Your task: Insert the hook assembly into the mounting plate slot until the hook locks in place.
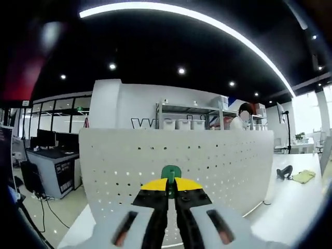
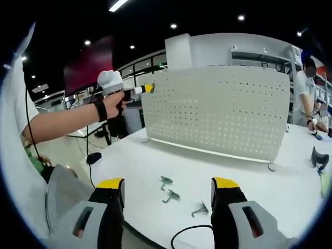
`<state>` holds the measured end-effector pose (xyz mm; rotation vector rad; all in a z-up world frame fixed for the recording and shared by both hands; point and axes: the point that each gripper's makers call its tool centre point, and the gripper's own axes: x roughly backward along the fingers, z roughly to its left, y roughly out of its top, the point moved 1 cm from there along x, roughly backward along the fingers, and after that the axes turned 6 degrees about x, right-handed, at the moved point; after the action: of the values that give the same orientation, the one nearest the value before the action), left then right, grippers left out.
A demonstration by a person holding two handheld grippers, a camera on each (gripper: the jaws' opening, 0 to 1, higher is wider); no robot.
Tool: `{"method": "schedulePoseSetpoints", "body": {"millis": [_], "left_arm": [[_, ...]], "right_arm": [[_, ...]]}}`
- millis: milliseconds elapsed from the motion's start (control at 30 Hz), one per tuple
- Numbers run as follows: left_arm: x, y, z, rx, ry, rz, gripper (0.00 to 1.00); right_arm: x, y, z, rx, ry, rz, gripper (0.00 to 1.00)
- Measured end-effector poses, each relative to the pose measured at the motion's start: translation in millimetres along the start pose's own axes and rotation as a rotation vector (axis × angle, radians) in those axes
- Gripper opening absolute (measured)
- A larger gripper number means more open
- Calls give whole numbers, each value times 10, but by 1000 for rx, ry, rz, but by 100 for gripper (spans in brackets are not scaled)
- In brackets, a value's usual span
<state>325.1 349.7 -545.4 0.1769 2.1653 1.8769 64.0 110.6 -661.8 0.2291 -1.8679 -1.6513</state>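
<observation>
Hooks (image 2: 170, 195) lie scattered on table (image 2: 249, 176) before pegboard (image 2: 218, 109).

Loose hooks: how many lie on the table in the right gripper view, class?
3. One hook lies farthest back, a second just in front of it, and a third nearer the right gripper. Others may be hidden.

Matt white perforated board (image 2: 218, 111); dull metal hooks (image 2: 171, 196); smooth table (image 2: 140, 166).

Dark partial letters, maybe "VV", on far wall (image 1: 139, 123) behind pegboard (image 1: 176, 155); cut off, unreadable. No other text.
</observation>
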Motion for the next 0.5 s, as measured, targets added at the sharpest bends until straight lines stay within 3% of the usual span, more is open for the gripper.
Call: {"method": "schedulePoseSetpoints", "body": {"millis": [500], "left_arm": [[-203, 129, 54, 11, 40, -41, 3]], "right_arm": [[65, -24, -44, -5, -28, 8, 69]]}}
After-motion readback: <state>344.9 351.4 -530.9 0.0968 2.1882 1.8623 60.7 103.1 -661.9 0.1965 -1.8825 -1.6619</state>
